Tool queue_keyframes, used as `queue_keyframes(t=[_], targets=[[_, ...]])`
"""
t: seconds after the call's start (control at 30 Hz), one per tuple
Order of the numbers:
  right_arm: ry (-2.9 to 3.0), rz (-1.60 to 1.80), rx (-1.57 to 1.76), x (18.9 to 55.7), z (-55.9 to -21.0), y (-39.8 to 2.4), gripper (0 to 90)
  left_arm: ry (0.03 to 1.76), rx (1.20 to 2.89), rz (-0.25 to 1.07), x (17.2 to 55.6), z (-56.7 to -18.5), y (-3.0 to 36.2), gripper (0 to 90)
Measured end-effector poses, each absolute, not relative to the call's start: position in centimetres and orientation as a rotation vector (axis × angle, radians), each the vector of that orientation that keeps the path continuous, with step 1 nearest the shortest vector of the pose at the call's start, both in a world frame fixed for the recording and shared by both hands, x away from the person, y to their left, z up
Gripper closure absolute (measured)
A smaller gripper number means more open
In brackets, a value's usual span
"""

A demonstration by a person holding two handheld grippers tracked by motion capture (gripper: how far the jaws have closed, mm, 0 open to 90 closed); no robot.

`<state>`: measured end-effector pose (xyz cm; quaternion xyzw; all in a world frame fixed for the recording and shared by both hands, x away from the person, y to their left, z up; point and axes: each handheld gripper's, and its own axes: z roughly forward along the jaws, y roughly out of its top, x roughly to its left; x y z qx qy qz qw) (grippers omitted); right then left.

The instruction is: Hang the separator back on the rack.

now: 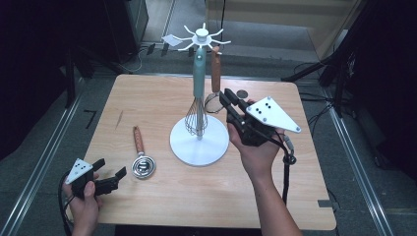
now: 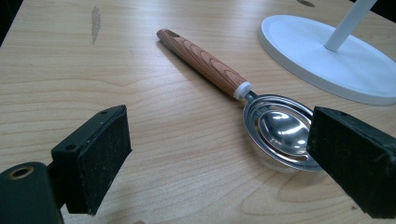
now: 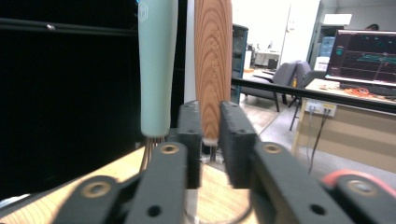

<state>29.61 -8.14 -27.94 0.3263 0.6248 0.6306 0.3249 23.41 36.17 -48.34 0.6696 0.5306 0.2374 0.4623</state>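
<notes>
- Table [image 1: 162, 206] of pale wood is seen from the high view, with everything set on its middle and left.
- Stand [image 1: 199, 142], white, with a round base, an upright post and a crown of hooks at the top, is placed at mid-table.
- Whisk [image 1: 198, 93] with a pale green handle is hung from one hook, its wires just above the base.
- Wood-handled utensil [image 1: 216, 73] is hung from the neighbouring hook, just beside the whisk; its wire head is down by the right gripper.
- Second wood-handled utensil [image 2: 224, 79], with a shiny round metal bowl, is laid flat on the table left of the base, near it but apart.
- Right gripper [image 1: 227, 97] is raised to the hanging utensil. In the right gripper view its jaws are nearly together around the foot of the wooden handle [image 3: 213, 65]; whether the pads are actually pressed on it cannot be told.
- Left gripper [image 1: 110, 177] is held low at the table's near left edge, jaws wide apart and empty, aimed at the lying utensil.
- Step judged in hand: taking or settling the hanging utensil at its hook.
- Next move, as judged: a firm hold confirmed, then a small lift to work the handle's loop over the hook tip without swinging the whisk.
</notes>
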Motion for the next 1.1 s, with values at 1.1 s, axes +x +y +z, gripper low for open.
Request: queue_keyframes(t=[1.1], targets=[[1.495, 1.78, 0.791, 33.0, -22.8, -7.8, 90.0, 1.302, 1.648, 0.576, 23.4, -48.3, 36.2, 6.9]])
